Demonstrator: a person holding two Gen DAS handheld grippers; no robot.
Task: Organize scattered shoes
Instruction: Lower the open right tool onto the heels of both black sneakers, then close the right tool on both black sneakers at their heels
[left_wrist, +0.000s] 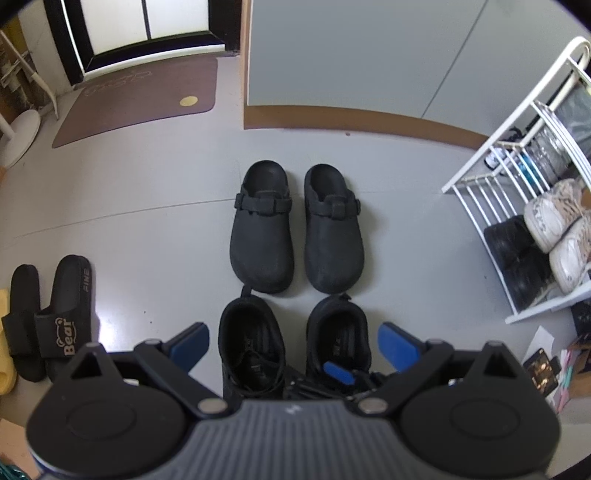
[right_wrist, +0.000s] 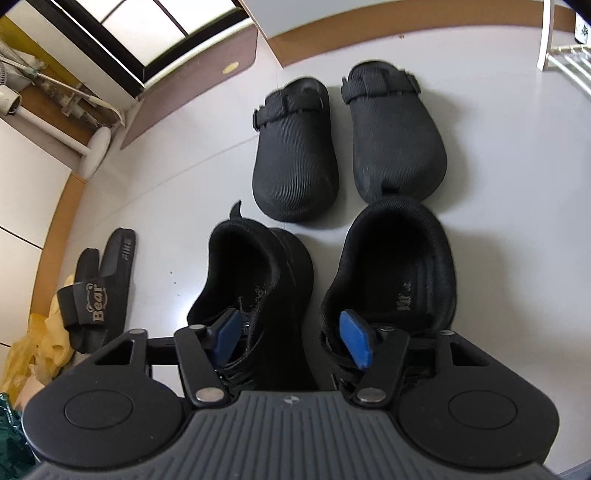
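A white rack (left_wrist: 517, 184) stands at the right; its low shelf holds white sneakers (left_wrist: 554, 218) beside dark shoes (left_wrist: 517, 258), and bottles (left_wrist: 532, 155) sit on the shelf above. On the grey floor (left_wrist: 147, 229) two black clogs (left_wrist: 295, 229) lie side by side, toes toward the cameras; just in front of them stand two black laced shoes (right_wrist: 317, 280), heels almost touching the clog toes. The right gripper (right_wrist: 291, 336) is half spread, one pad in each shoe's mouth (whether the pads press the shoes' inner walls I cannot tell); the left gripper (left_wrist: 295, 343) hangs wide above. Black slides (left_wrist: 51, 321) lie at the left, near a brown mat (left_wrist: 136, 99) by the door.
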